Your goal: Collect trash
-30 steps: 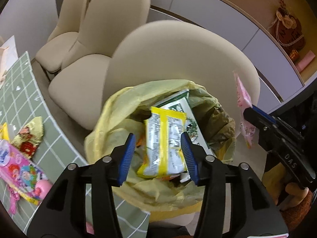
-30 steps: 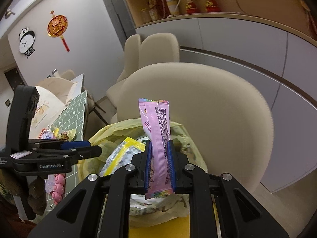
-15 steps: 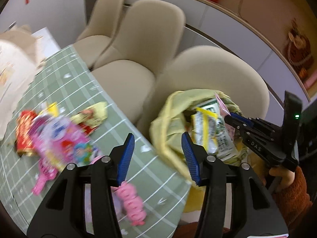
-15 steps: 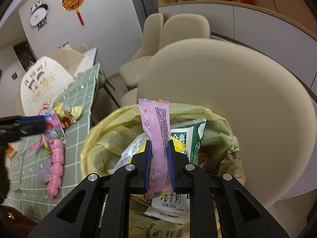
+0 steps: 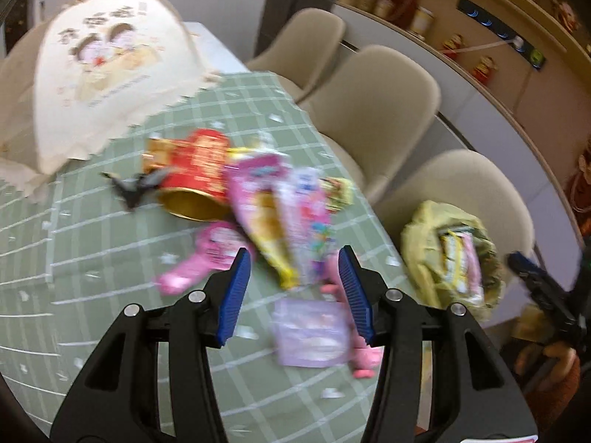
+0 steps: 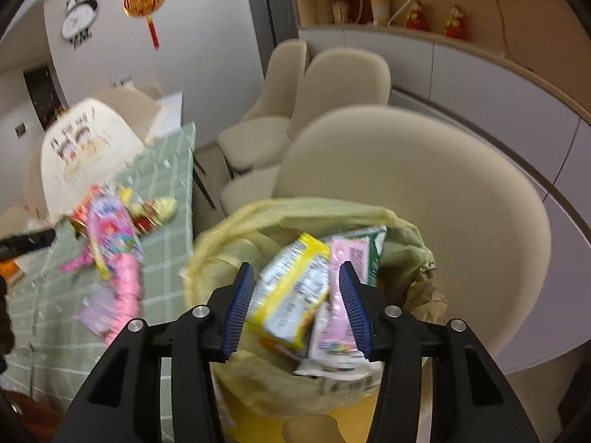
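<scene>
Surface [image 5: 92, 243]: green cloth with white grid. On it: 1 cream printed cover [image 5: 107, 85] at far end; 1 red-and-gold tin [image 5: 195, 170] on its side; pink wrappers [image 5: 291, 214] heaped beside tin; 1 lilac packet [image 5: 310, 332] nearest the edge.

Beige chairs [image 6: 417, 192], panda clock [image 6: 79, 18]

Landmark: the trash bag [image 6: 229, 243].
In the bag: wrappers [image 6: 291, 288] are lying inside its mouth.
Behind the bag: a chair [image 6: 424, 184] is standing, its back rising past the bag.
Left of the bag: the table [image 5: 110, 243] is sitting just beside it.
On the table: a pile of wrappers [image 5: 280, 206] and a tipped can [image 5: 195, 173] are lying near the bag-side edge.
</scene>
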The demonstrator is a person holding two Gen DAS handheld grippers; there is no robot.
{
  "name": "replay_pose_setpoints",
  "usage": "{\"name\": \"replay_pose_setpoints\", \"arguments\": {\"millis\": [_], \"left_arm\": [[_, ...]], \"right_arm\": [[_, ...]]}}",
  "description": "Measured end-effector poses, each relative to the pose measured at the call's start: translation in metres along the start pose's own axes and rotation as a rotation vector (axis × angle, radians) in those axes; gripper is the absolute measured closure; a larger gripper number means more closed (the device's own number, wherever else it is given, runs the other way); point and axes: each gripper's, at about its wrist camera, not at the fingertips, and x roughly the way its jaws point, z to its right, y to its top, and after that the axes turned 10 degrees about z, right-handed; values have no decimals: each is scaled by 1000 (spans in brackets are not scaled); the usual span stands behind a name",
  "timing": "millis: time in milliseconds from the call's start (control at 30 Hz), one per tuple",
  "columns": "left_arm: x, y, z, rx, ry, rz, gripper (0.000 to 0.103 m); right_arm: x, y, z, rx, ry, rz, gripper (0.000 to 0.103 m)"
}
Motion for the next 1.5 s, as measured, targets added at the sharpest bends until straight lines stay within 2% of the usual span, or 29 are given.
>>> {"name": "replay_pose_setpoints", "arguments": {"millis": [100,200,500,600,667,867,967,1033,1100,1200,1400,1467,1500], "left_arm": [[-3,1,-28,-41,39,-5,56],[-8,-2,-48,-65,57,-11,56],[3,-21,-51,-56,8,-39,56],[4,-25,-51,-62,-22,-23,56],[2,-24,-56,-60,-19,-2,56],[6,-6,-101,-30,53,60,56],[17,9,-129,-60,93,70,56],[26,21,-135,-19,66,72,56],[41,30,-134,69,24,49,56],[69,42,-132,222,15,-4,56],[110,38,-137,324,19,-113,57],[116,36,-141,304,14,-141,63],[115,36,-142,279,20,-145,70]], "right_arm": [[-7,-2,-12,30,38,25,48],[-4,-10,-35,8,57,-9,48],[6,-33,-81,-100,70,-52,48],[13,-39,-86,-102,55,-92,48],[15,-43,-88,-95,77,-106,48],[19,-48,-103,-113,83,-108,48],[20,-46,-111,-114,82,-93,48],[24,-44,-116,-114,91,-101,48],[29,-43,-120,-121,98,-110,48],[36,-40,-129,-139,109,-125,48],[49,-35,-146,-147,155,-162,48],[53,-32,-156,-162,174,-166,48],[54,-31,-159,-169,183,-165,48]]}}
